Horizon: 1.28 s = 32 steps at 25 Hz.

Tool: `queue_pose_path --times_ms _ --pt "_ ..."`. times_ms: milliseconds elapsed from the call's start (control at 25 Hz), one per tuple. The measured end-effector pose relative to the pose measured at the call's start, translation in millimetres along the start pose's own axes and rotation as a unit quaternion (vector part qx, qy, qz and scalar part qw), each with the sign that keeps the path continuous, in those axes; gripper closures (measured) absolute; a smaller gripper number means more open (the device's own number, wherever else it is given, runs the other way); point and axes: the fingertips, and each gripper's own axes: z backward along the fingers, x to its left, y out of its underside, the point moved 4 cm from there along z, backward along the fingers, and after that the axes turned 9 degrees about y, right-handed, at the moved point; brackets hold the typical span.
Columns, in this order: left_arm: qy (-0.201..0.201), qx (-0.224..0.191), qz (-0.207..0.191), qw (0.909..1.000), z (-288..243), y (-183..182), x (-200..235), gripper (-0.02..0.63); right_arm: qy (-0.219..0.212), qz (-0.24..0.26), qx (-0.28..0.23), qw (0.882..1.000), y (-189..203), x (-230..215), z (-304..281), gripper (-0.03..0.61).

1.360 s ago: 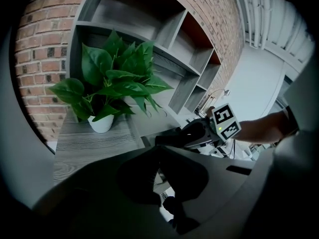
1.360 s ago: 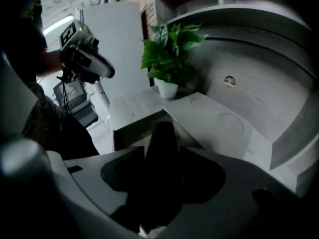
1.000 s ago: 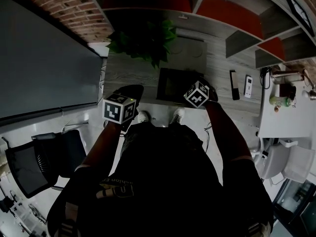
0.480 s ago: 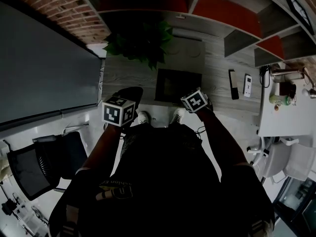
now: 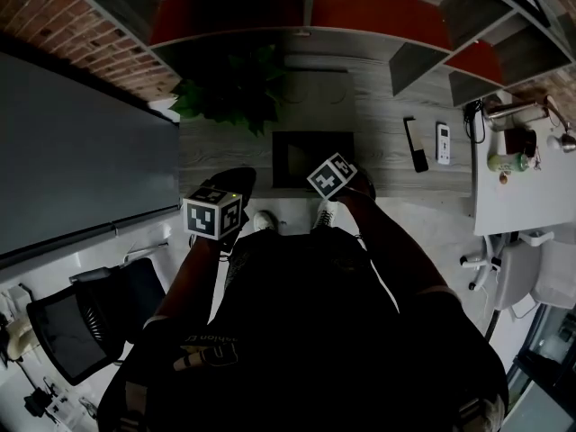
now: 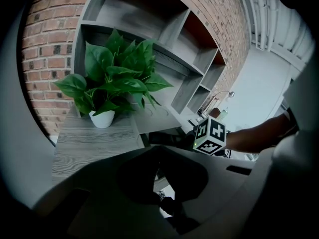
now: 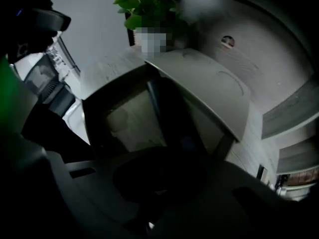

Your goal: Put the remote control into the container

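Note:
A black remote control point(image 5: 414, 144) and a white one point(image 5: 442, 142) lie side by side on the grey wooden desk point(image 5: 225, 147), right of a dark rectangular container point(image 5: 310, 158). My right gripper point(image 5: 346, 180) hovers at the container's near right edge. In the right gripper view its jaws point(image 7: 164, 133) are shut and dark, with nothing visibly held, pointing over the container's inside point(image 7: 124, 118). My left gripper point(image 5: 236, 178) hangs at the desk's front edge, left of the container. Its dark jaws point(image 6: 159, 171) look shut and empty.
A potted plant point(image 5: 225, 97) stands at the desk's back left, also in the left gripper view point(image 6: 112, 78). Shelves point(image 5: 306, 12) rise behind. At right a white side table point(image 5: 522, 196) carries a bottle. A black office chair point(image 5: 81, 322) stands lower left.
My right gripper has moved left along the container's near edge. The left gripper has stayed about where it was. The head view has shifted, so the desk and remotes sit slightly higher and further left.

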Motion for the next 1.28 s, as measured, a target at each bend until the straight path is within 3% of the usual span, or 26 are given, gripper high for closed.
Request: queue_pose_path --times_ms 120,160,200,240,440,600,760,880,960,1080,1280 --pt "0.002 -0.003 -0.005 1.0000 -3.2 -4.6 -7.0 0.607 0.044 -0.051 -0.051 0.996 5.4 -16.4 -0.5 0.565" --pt "0.001 -0.003 -0.006 1.0000 -3.5 -4.6 -8.1 0.607 0.047 -0.054 -0.077 0.994 3.8 -16.6 0.6 0.532" --pt "0.000 -0.002 -0.006 1.0000 -3.7 -3.9 -8.7 0.607 0.046 -0.050 -0.098 0.993 2.2 -14.5 1.3 0.390" --pt "-0.002 0.000 -0.005 1.0000 -3.9 -2.6 -8.8 0.607 0.044 -0.045 -0.112 0.992 1.4 -12.0 1.6 0.340" --pt "-0.005 0.009 -0.001 0.9999 -9.4 3.0 -9.9 0.607 0.015 -0.029 -0.133 0.991 -6.9 -7.4 3.9 0.306" --pt "0.002 0.013 -0.012 0.9998 -16.9 -0.5 -21.1 0.607 -0.052 0.017 -0.150 0.987 -27.6 11.1 4.2 0.307" --pt "0.000 0.013 -0.018 0.9998 -16.3 -1.6 -26.8 0.607 0.012 0.023 -0.187 0.982 -47.0 -3.7 4.9 0.310" --pt "-0.009 0.010 -0.014 0.9998 -10.0 0.3 -22.5 0.607 0.024 0.008 -0.210 0.977 -50.6 -5.5 12.4 0.310" --pt "-0.015 0.009 -0.008 0.9998 -7.8 3.1 -18.5 0.607 0.019 -0.016 -0.226 0.974 -46.5 -9.2 22.4 0.310" --pt "-0.016 0.009 -0.004 0.9998 -11.7 2.8 -16.8 0.607 0.008 -0.100 -0.242 0.965 -25.6 -35.7 40.3 0.311" --pt "0.003 0.023 -0.028 0.9994 -39.0 -11.5 -32.1 0.607 0.095 -0.228 -0.198 0.948 61.0 -140.9 48.2 0.311"
